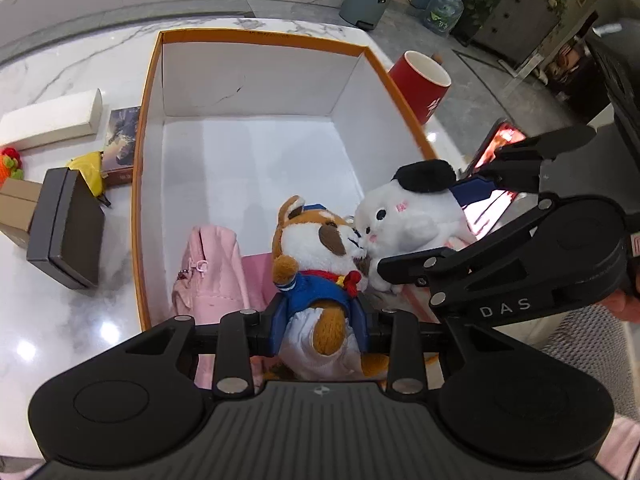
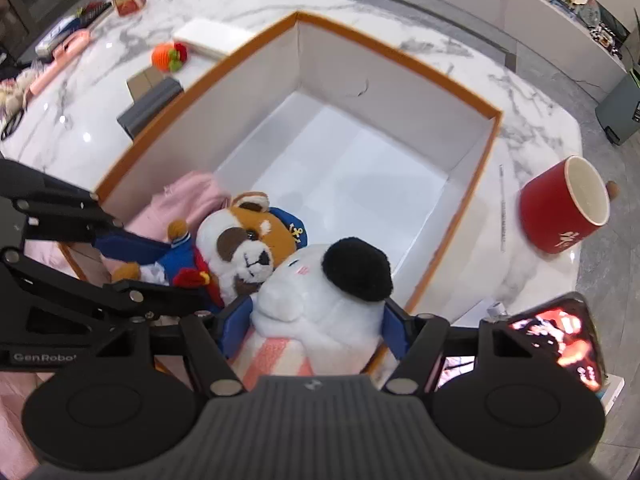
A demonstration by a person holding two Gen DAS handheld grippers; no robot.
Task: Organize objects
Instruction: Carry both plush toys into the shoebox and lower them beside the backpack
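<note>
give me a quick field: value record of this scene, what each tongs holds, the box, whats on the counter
left tongs: shut on the dog plush in a blue sailor outfit
right tongs: shut on the white plush with a black hat
plush position: both over the near end of the box, faces touching
box: orange rim, white inside, far part bare
inside box: pink bag at the near end
counter: white marble
right of box: red mug
left of box: dark grey case, white flat box, book
</note>
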